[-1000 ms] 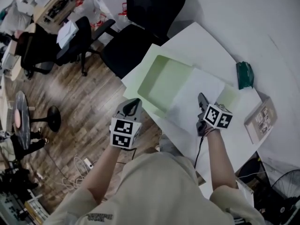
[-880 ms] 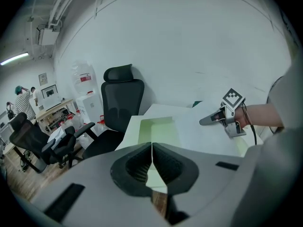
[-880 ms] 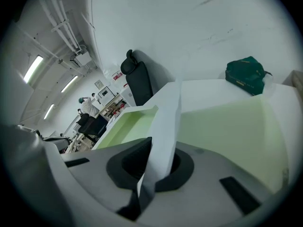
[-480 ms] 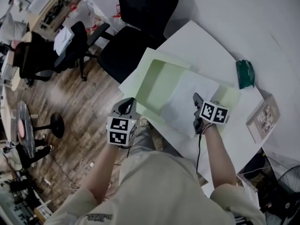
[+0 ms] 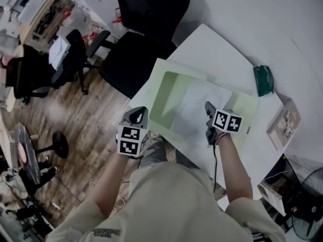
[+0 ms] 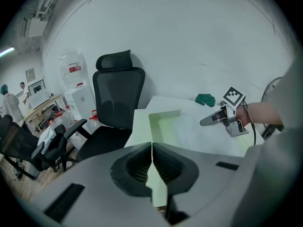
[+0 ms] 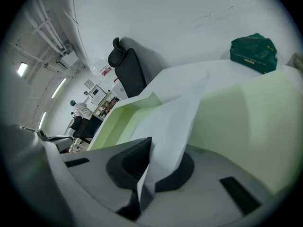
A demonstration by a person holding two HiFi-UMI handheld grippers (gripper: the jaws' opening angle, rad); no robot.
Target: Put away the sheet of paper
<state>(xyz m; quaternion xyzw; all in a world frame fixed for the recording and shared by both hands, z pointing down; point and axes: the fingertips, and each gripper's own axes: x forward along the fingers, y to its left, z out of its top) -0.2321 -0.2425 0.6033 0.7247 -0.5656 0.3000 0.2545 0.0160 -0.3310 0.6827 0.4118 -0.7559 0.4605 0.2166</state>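
R gripper [image 5: 207,107] jaws clamp the paper [image 5: 194,112] by its edge, prob to lay it in the green box [image 5: 162,96] on the desk [image 5: 212,49]; L gripper [image 5: 140,113] jaws together, empty, standing by.

Our right gripper [image 7: 144,174], at six o'clock, has its dark jaws clamped on a thin white sheet of paper [image 7: 173,122] that rises over a pale green shallow cardboard box [image 7: 236,122]. We see a dark green crumpled packet [image 7: 253,52] at two o'clock and a black office chair [image 7: 128,72] at eleven.
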